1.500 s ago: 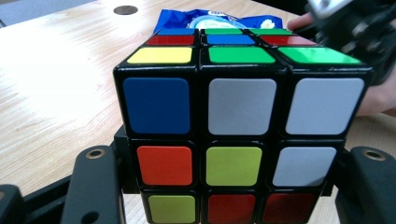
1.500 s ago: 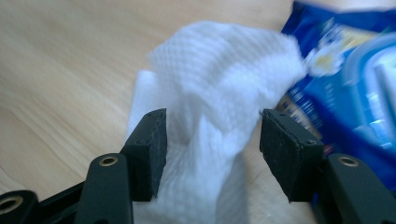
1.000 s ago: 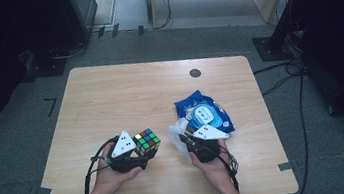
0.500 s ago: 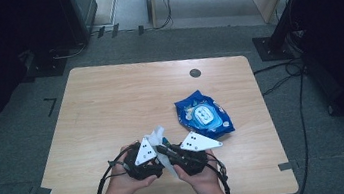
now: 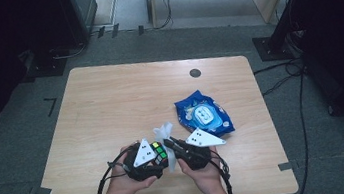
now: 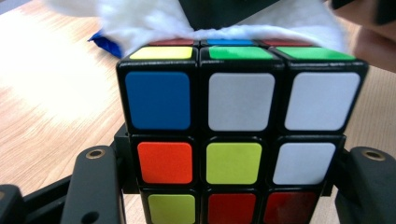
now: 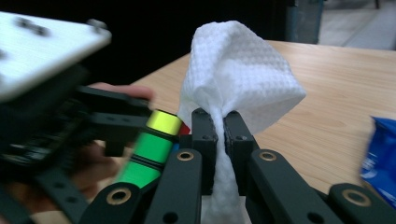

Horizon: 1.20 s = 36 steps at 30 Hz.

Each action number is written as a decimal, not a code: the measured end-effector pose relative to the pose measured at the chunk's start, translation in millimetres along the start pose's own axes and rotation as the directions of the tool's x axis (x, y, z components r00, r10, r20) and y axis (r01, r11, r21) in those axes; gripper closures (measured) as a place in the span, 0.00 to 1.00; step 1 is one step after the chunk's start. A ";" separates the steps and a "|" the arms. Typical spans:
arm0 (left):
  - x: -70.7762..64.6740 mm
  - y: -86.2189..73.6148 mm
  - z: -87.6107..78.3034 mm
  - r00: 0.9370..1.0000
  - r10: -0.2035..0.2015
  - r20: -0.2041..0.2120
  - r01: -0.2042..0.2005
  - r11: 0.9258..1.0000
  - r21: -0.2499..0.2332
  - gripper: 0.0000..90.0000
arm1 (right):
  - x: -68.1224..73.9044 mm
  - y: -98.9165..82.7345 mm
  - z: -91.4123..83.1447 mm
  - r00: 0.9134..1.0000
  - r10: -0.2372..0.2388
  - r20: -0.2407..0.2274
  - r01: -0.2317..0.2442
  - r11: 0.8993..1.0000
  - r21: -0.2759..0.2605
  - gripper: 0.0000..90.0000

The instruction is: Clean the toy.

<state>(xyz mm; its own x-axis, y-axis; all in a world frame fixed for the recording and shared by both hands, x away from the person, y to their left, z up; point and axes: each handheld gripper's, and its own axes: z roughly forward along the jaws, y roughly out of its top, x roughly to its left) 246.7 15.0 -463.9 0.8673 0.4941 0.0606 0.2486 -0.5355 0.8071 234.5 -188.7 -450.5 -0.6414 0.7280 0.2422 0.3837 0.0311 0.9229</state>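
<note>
In the high view, your two hands meet at the lower middle of the frame, above the near edge of a pale wooden table (image 5: 110, 105). Your left gripper (image 5: 160, 154) is clamped on a puzzle cube (image 5: 159, 152); in the left gripper view the cube (image 6: 238, 140) sits squarely between the two black jaws, its coloured stickers facing the camera. Your right gripper (image 5: 169, 142) is pinched tight on a white wet wipe (image 5: 164, 132); in the right gripper view the wipe (image 7: 238, 88) billows up above the jaws, which are closed on its gathered middle. The wipe is pressed against the cube's far side: in the left gripper view it (image 6: 154, 18) drapes along the cube's top edge. Judging from this, the wipe is already out of its pack and brought to the cube, and wiping looks only just started, with most faces left to clean. To the right of your hands, a blue pack of wet wipes (image 5: 203, 115) lies flat on the table, its white lid facing up; whether that lid is open, and how many wipes remain inside, cannot be told.
</note>
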 end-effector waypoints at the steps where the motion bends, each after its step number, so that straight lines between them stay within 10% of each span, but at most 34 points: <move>1: 0.7 -0.3 -0.1 1.000 0.001 0.001 -0.001 1.000 0.001 0.38 | -4.3 -1.5 0.1 1.000 0.006 0.014 -0.006 1.000 0.007 0.96; 8: 6.3 -2.1 -2.1 1.000 -0.001 -0.016 0.001 1.000 0.006 0.38 | -23.5 -2.9 -5.6 0.995 0.057 0.087 -0.059 0.998 0.012 0.96; 17: 1.7 -0.8 0.2 0.999 0.015 -0.040 -0.014 1.000 0.016 0.38 | 19.8 10.0 -7.4 0.997 0.022 -0.077 -0.023 0.999 -0.023 0.96; 23: -0.5 -1.1 1.7 0.999 0.018 -0.037 -0.017 1.000 0.021 0.38 | 19.0 -0.7 1.3 0.989 0.047 -0.139 -0.052 0.998 -0.031 0.96; 36: 5.2 2.5 -7.1 1.000 -0.021 -0.008 0.021 0.999 -0.030 0.38 | -19.5 -14.8 2.7 0.994 0.049 0.095 -0.052 0.998 0.025 0.96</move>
<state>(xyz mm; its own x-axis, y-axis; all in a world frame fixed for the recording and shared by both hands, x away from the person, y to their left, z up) 248.8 21.1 -457.4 0.8585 0.5105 0.0484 0.2532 -0.5042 0.8256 243.1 -201.5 -469.7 -0.5560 0.7901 0.2581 0.4332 0.0105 0.9012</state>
